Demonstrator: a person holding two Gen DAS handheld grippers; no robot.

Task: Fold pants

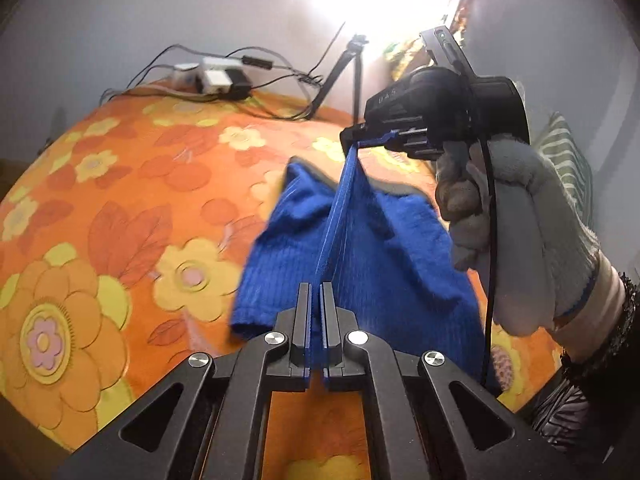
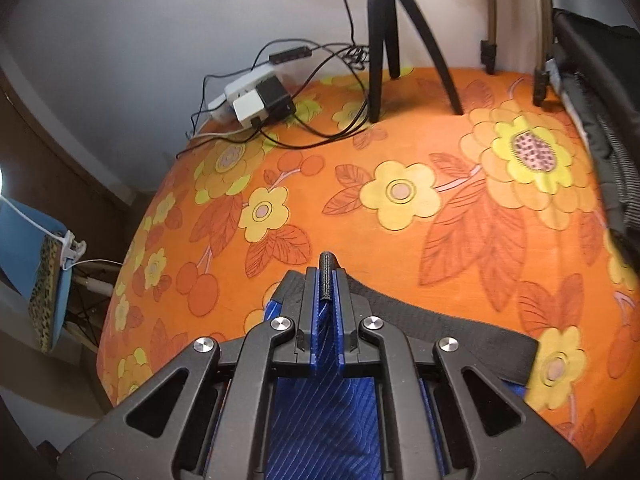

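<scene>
Nearest, left tongs (image 1: pixel 317 292) clamped on a fold of the blue pants (image 1: pixel 360 248), fabric stretched taut up to the right tongs (image 1: pixel 354 136), likewise pinched shut on the black waistband (image 2: pixel 440 320), held by a gloved hand (image 1: pixel 520 232). Hanging between both, lifted off the orange flowered bedspread (image 2: pixel 400 140), lower part draped toward it. Farther back, power strip with plugs (image 2: pixel 260 96) and tangled cables, then black tripod (image 2: pixel 384 40) standing by the wall.
</scene>
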